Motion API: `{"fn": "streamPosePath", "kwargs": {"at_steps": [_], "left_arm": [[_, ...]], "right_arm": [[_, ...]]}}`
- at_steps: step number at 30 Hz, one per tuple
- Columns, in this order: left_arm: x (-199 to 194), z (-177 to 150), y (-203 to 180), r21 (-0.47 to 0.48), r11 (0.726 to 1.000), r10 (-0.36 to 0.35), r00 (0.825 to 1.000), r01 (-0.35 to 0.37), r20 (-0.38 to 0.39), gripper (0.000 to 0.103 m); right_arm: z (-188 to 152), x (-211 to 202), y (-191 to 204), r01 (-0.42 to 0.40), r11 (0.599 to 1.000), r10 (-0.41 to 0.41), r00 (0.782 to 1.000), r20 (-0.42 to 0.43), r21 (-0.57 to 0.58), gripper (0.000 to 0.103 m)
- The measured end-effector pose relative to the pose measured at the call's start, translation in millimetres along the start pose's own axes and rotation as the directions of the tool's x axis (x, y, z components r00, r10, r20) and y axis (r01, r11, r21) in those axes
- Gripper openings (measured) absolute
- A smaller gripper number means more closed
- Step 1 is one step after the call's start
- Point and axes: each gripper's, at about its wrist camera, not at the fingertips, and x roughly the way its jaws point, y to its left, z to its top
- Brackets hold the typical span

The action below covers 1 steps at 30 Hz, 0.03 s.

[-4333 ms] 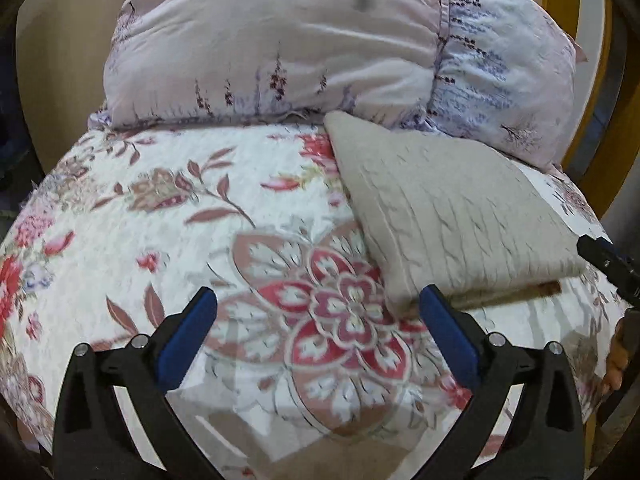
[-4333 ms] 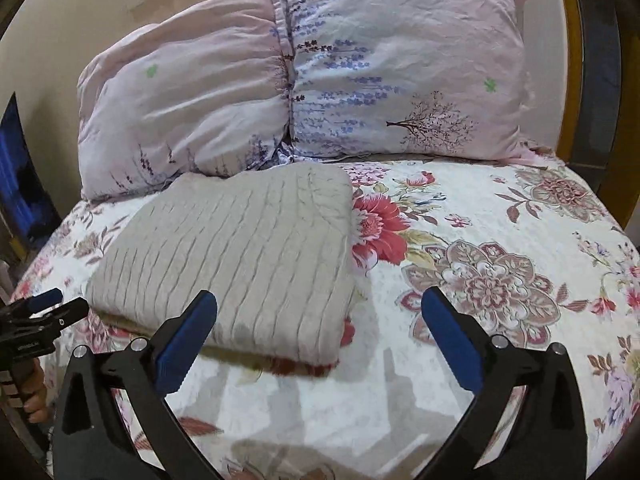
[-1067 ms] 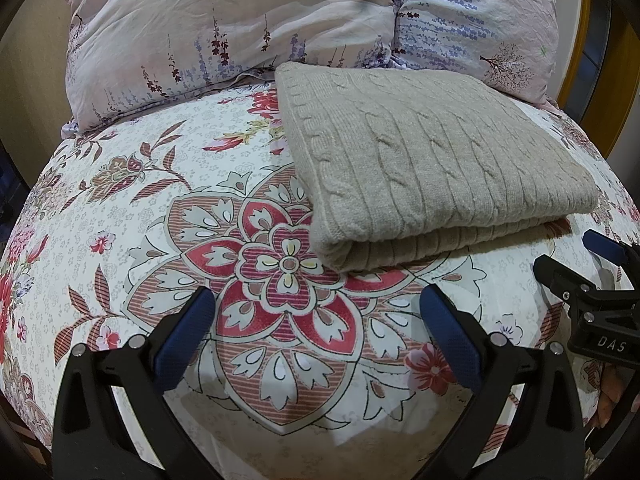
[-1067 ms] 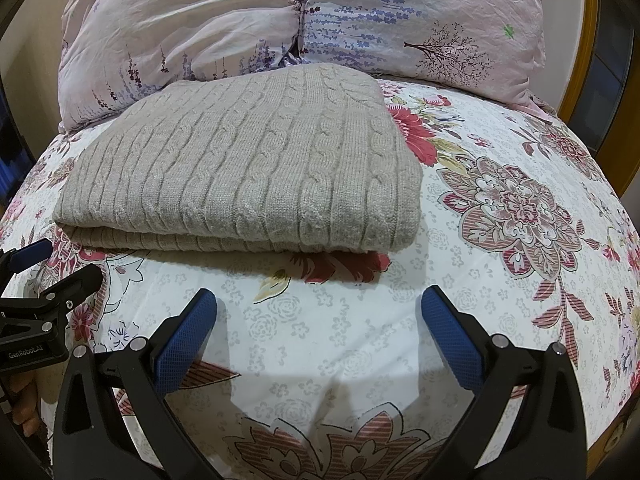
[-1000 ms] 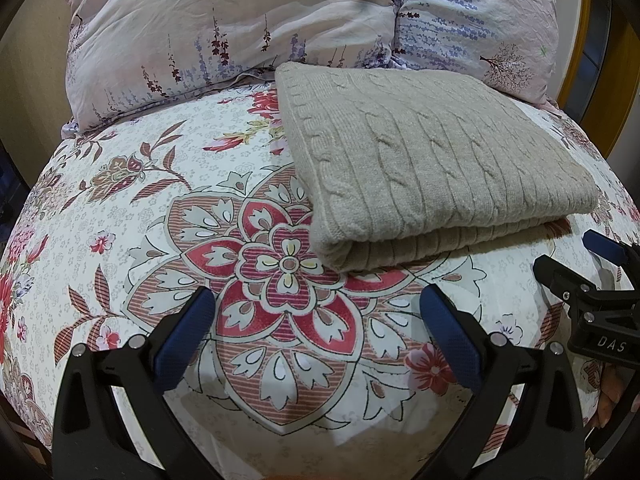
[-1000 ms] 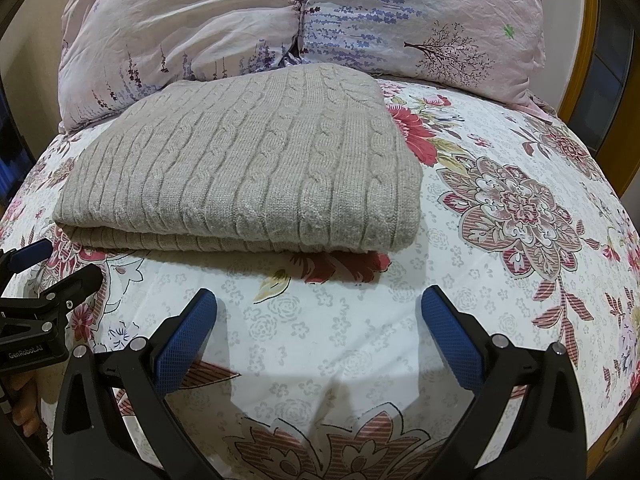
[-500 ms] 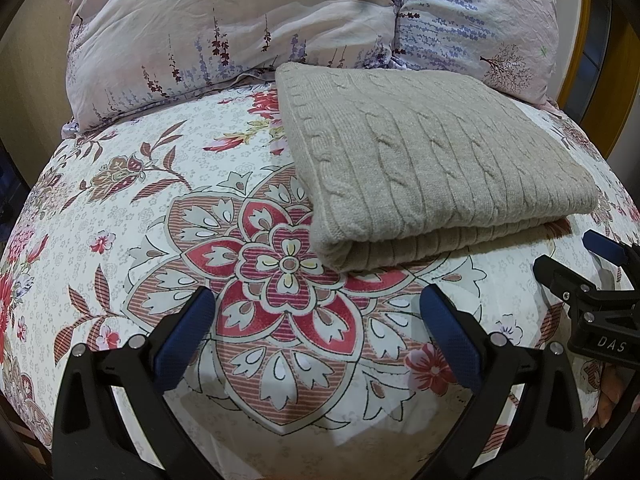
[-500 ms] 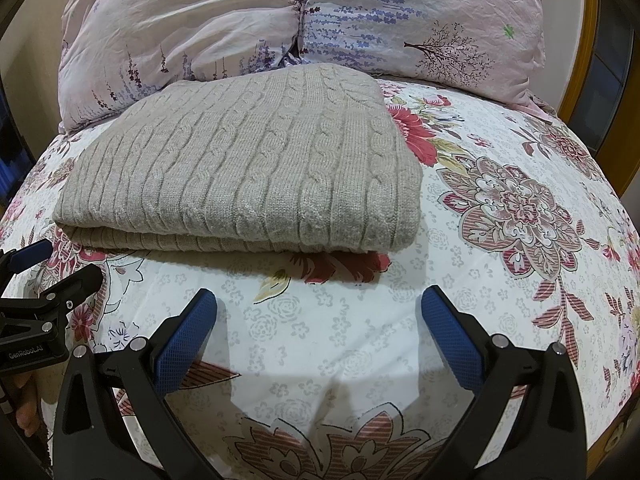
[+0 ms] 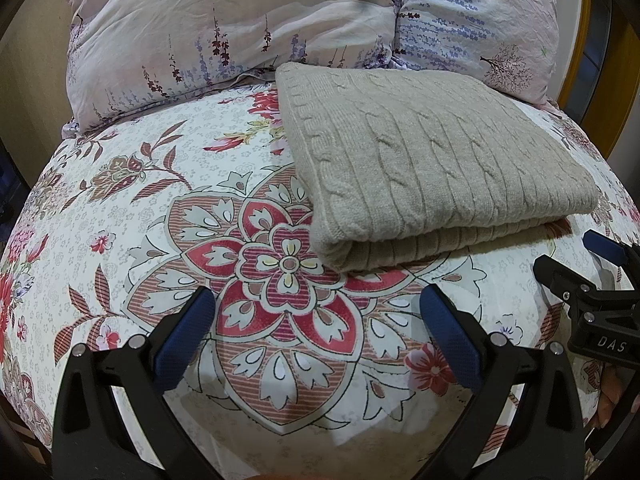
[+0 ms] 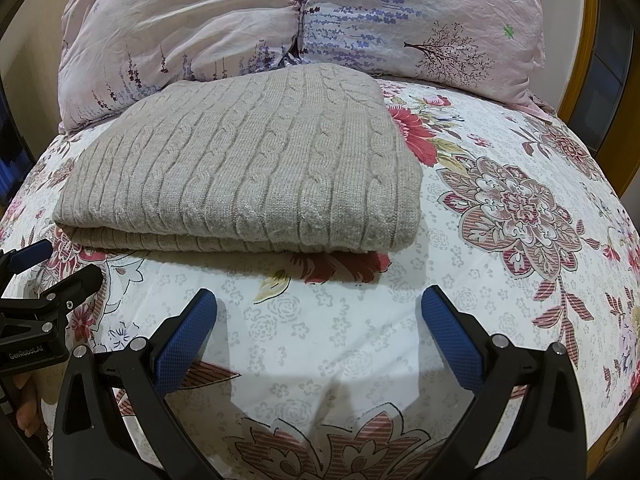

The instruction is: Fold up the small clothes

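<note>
Both grippers have closed in on the bed since four seconds ago. On the floral bedspread [image 9: 120,208], below two pillows [image 10: 280,20], the folded beige sweater [image 10: 248,168] lies finished; left gripper [image 9: 316,320] and right gripper [image 10: 320,320] hover spread and empty.

A beige cable-knit sweater [image 9: 432,168] lies folded into a neat rectangle, flat on the floral bedspread [image 9: 160,220], its far edge touching the pillows [image 10: 240,20].

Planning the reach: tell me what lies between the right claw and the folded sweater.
Only bare flowered bedsheet lies between the right claw and the sweater, seen in the right wrist view.
</note>
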Motion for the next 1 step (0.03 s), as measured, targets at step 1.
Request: {"fn": "streamPosePath", "kwargs": {"at_steps": [1], "left_arm": [[0.0, 0.0, 0.0, 0.0, 1.0, 0.0, 1.0, 0.0, 0.0, 0.101]], "right_arm": [[0.0, 0.0, 0.0, 0.0, 1.0, 0.0, 1.0, 0.0, 0.0, 0.102]]}}
